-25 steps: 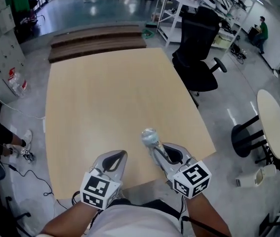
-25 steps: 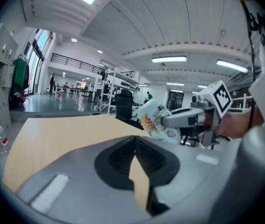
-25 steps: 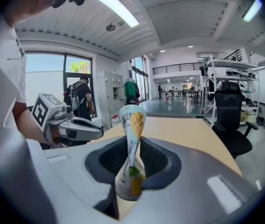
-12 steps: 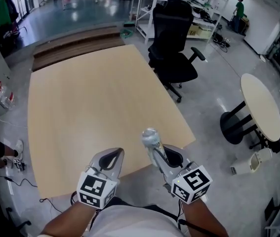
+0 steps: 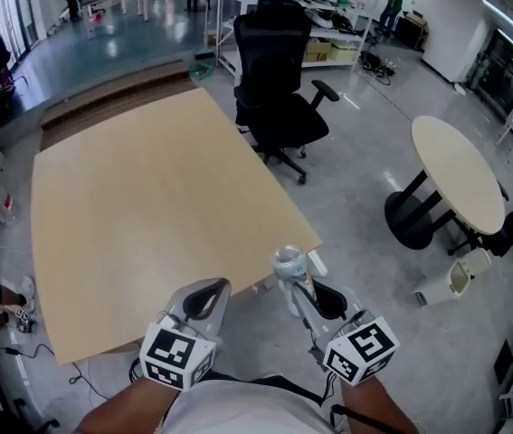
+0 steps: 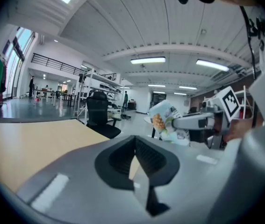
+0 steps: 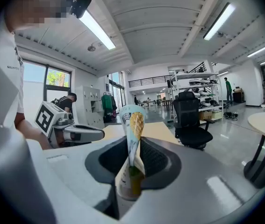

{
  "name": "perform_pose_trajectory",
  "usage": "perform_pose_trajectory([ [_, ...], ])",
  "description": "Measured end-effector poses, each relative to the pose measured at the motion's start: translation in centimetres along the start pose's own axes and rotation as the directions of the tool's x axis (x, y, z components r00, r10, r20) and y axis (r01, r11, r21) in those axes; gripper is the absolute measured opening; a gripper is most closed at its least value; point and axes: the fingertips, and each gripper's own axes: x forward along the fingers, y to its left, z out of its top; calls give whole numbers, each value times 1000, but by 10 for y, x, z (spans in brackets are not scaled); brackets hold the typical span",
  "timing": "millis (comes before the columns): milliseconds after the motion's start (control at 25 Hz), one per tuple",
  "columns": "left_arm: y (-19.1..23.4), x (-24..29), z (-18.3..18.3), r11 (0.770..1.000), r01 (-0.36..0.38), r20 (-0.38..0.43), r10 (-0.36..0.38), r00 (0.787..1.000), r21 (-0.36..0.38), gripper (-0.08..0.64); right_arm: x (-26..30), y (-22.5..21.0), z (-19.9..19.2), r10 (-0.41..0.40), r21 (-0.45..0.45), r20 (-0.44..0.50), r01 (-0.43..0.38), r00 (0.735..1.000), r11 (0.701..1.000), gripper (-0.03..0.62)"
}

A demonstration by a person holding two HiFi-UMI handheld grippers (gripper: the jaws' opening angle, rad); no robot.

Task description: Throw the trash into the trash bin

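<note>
A snack wrapper is being pinched in the right gripper — the left gripper is being held closed, empty.

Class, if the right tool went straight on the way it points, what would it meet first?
Probably the table, at its near corner, just beyond the gripped wrapper; depth is unclear, so it might pass toward the chair.

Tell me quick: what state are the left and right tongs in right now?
Left tongs: closed, nothing between them.
Right tongs: closed on a snack wrapper.
</note>
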Motion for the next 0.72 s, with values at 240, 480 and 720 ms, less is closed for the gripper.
perform_pose_trajectory([
  [240,-48,19,2,998,64,-8,-63,998,25,8,-53,-23,-3,-72,20,39,72,997,997,81],
  [480,-109,48,2,987,153,-18,-152,988,51,8,-119,-52,-13,-175,43,55,172,983,984,81],
  [720,-172,69,1,961,263,-39,-260,965,89,8,-182,-78,-31,-296,79,56,291,954,953,81],
])
